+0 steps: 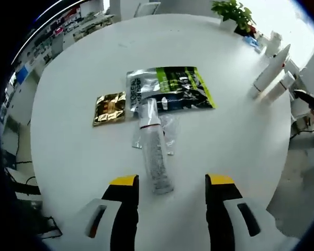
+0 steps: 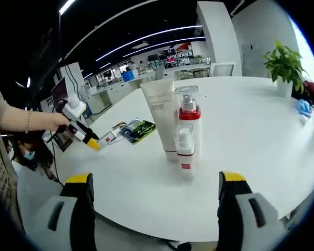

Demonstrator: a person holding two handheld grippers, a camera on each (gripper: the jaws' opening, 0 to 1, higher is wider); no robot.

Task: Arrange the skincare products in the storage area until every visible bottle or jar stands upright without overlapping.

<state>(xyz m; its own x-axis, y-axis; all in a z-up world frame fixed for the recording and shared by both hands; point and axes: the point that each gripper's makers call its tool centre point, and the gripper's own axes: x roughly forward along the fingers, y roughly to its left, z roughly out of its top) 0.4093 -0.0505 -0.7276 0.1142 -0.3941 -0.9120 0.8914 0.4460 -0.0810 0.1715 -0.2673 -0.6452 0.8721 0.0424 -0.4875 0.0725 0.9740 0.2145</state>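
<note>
Two products already stand upright on the white bench (image 2: 261, 130): a white tube (image 2: 161, 117) and a red-collared pump bottle (image 2: 187, 133). One clear bottle (image 1: 154, 146) lies flat before the released left hand-held gripper (image 1: 171, 180), likely next to be grasped and stood up. Right hand-held gripper (image 2: 154, 180) is released too. Left gripper view adds a green sachet (image 1: 170, 86) and gold packet (image 1: 110, 107).

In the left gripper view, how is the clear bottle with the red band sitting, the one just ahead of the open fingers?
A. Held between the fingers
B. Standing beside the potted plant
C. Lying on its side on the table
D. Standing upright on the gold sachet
C: the clear bottle lies flat on the white table, lengthwise between the gold sachet and the left gripper, whose fingers stand apart from it.
</note>
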